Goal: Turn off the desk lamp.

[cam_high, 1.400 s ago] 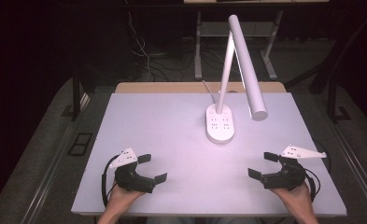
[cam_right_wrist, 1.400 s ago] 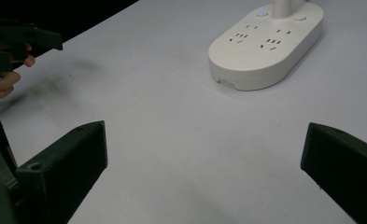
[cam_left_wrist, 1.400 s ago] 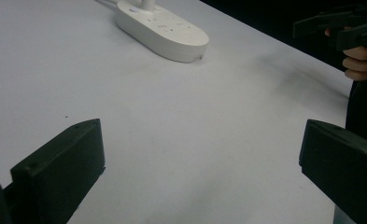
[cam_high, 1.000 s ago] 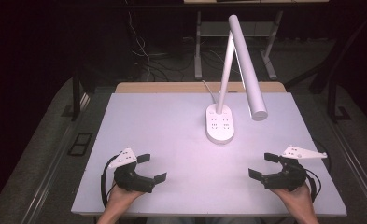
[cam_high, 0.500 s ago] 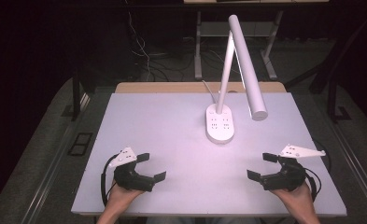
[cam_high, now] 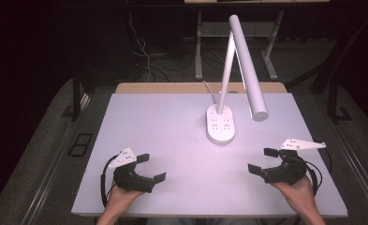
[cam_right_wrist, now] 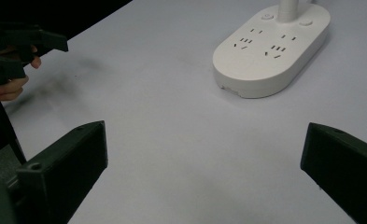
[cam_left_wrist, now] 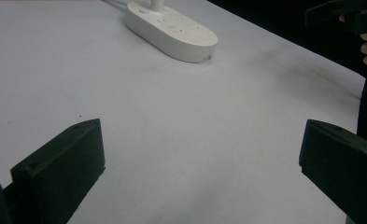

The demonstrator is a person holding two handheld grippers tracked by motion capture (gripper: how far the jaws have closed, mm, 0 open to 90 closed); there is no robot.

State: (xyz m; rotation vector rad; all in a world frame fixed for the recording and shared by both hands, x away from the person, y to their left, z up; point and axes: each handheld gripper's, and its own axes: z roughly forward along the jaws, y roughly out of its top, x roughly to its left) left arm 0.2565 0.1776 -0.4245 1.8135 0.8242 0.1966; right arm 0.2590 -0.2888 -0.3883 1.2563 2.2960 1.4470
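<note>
Sitting toward the table's (cam_high: 139,122) far edge right of centre, the lamp base (cam_high: 220,123) runs far-to-near, ahead-left of the nearer right hand-held gripper (cam_high: 261,161) and ahead-right of the left hand-held gripper (cam_high: 150,167), both jaws wide, empty.

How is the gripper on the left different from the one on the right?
The left hand-held gripper sits nearer the table's front edge; the right hand-held gripper sits farther forward, closer to the lamp base. The left's grey plate looks shorter; the right's stretches long and pointed. Both are black, open and empty.
</note>
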